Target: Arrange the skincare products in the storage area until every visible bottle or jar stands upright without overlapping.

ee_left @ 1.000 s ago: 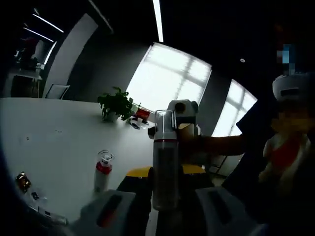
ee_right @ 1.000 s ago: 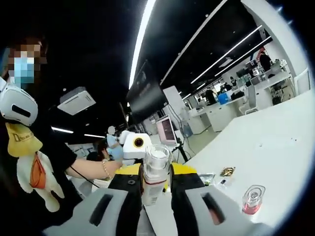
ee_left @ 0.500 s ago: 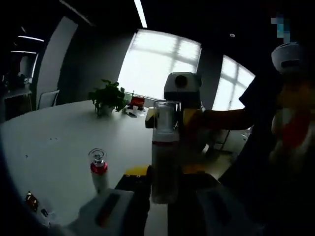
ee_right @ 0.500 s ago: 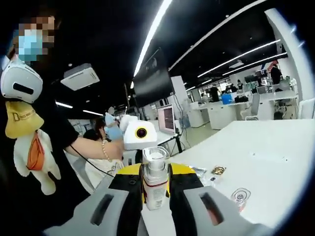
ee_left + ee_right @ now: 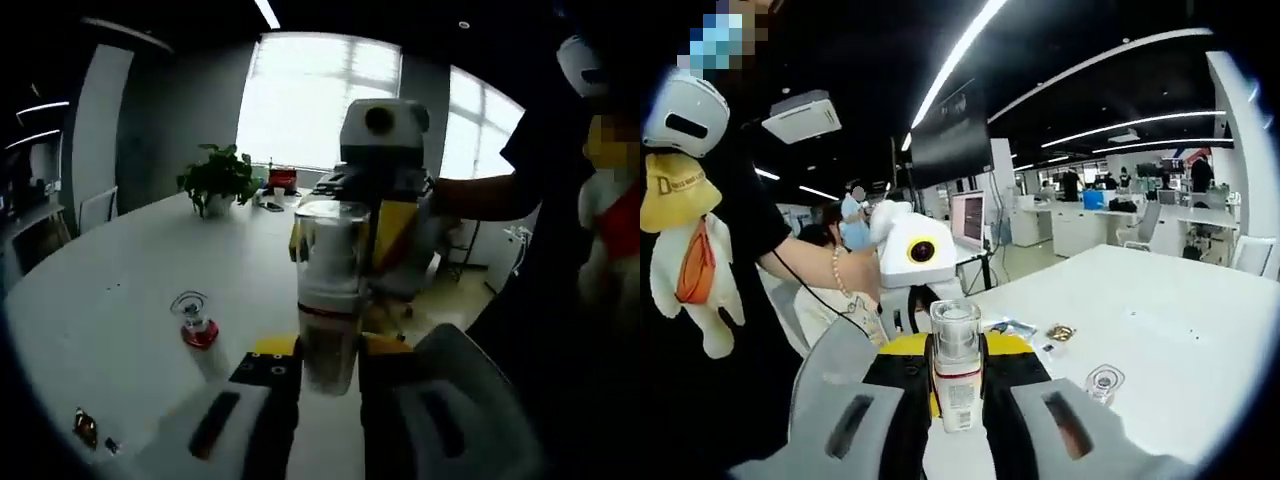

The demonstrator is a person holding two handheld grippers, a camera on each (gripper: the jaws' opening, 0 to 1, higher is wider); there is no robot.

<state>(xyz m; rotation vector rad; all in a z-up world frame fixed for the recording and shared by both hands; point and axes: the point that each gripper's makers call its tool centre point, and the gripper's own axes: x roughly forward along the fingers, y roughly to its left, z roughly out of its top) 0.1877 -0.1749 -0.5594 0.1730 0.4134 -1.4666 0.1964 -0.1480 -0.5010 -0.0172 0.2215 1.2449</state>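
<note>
A tall bottle (image 5: pixel 330 290) with a clear cap and a red band stands upright between my left gripper's (image 5: pixel 328 350) jaws, which are shut on it. My right gripper (image 5: pixel 398 235) faces me from just behind it. In the right gripper view the same bottle (image 5: pixel 956 372) sits between my right gripper's (image 5: pixel 957 350) shut jaws, with the left gripper (image 5: pixel 912 262) directly beyond. A small clear-capped bottle with a red base (image 5: pixel 195 320) (image 5: pixel 1102 382) stands alone on the white table (image 5: pixel 120 290).
A small shiny wrapper (image 5: pixel 85 425) (image 5: pixel 1058 332) lies on the table (image 5: pixel 1180 310). A potted plant (image 5: pixel 215 180) stands at the far end. The person's arm (image 5: pixel 480 195) (image 5: pixel 810 265) is close beside the grippers. Desks and screens fill the room behind.
Both views have tilted down toward the table with the tall bottle still held. The opposite gripper looms larger in each view. The small bottle has stayed put.
</note>
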